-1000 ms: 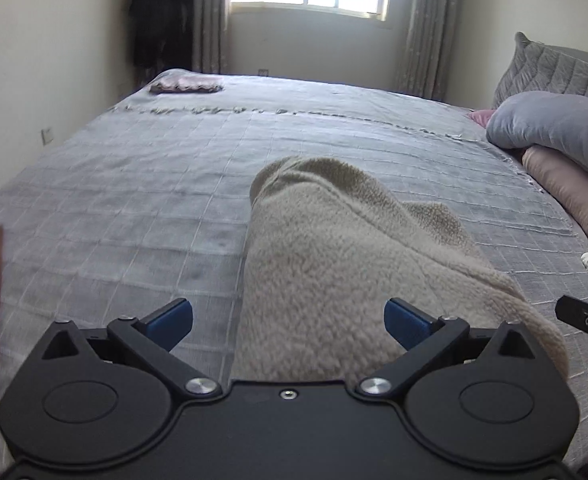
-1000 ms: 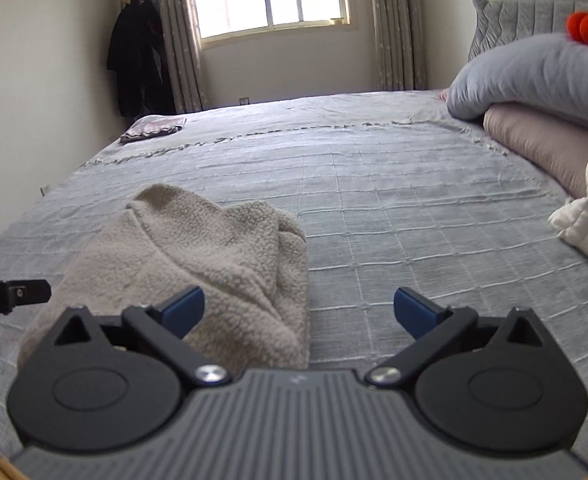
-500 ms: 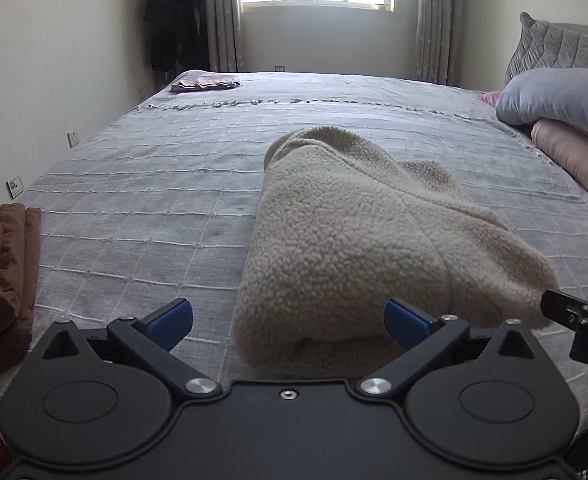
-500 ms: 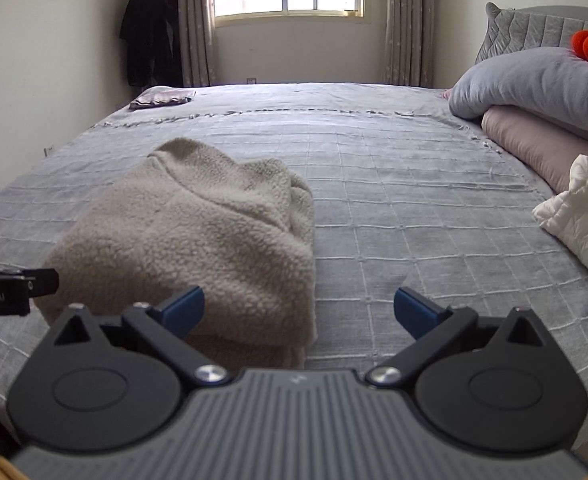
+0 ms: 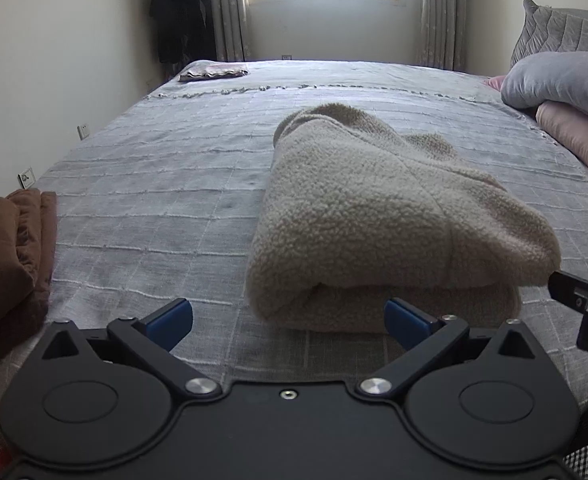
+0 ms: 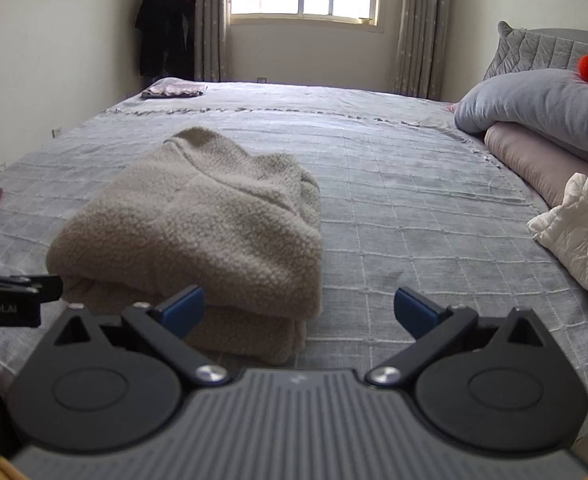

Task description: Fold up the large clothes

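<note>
At the left edge of the left wrist view a brown garment (image 5: 9, 256) lies bunched on the grey bedspread (image 5: 153, 184), probably waiting its turn. Centre frame, the beige fleece garment (image 5: 374, 216) sits folded into a compact bundle, apparently finished. The left gripper (image 5: 287, 314) hovers low before it, fingers spread and empty; the right gripper (image 6: 298, 304), level beside it, is likewise parted, holding nothing.

We see the folded beige fleece garment (image 5: 378, 216) lying on the grey checked bedspread (image 5: 165, 184), just ahead of both grippers. Stacked grey and pink pillows (image 6: 542, 120) lie to its right, a brown folded cloth (image 5: 5, 256) to its left.
</note>
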### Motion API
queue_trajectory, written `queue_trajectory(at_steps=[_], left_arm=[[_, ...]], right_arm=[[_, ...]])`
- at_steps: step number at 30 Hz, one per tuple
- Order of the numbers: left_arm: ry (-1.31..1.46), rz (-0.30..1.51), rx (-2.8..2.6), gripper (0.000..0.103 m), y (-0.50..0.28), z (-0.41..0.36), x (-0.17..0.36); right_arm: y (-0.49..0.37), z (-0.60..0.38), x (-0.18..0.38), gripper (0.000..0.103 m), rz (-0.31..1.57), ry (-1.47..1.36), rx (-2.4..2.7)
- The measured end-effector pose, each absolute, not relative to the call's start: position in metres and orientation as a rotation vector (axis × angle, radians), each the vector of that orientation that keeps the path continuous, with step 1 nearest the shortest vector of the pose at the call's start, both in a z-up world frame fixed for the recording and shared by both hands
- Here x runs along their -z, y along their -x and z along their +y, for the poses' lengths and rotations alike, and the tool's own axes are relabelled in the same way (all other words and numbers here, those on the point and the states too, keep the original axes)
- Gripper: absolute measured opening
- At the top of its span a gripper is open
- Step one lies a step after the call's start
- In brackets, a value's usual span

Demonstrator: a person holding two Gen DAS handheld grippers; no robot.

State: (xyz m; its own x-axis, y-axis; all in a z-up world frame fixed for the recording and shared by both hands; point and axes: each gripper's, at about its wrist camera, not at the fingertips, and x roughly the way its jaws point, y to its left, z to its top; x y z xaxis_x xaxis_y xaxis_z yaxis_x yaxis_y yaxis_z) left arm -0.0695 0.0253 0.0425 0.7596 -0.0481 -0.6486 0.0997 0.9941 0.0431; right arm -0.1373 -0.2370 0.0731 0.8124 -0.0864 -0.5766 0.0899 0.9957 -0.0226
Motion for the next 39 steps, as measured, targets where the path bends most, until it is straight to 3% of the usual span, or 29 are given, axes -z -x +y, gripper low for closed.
queue_trajectory(at_steps=[39], left_arm=[[-0.089, 0.774, 0.103, 0.103, 0.062, 0.019, -0.021]], right_arm=[[0.133, -0.235, -0.045, 0.103, 0.719, 0.005, 0.097]])
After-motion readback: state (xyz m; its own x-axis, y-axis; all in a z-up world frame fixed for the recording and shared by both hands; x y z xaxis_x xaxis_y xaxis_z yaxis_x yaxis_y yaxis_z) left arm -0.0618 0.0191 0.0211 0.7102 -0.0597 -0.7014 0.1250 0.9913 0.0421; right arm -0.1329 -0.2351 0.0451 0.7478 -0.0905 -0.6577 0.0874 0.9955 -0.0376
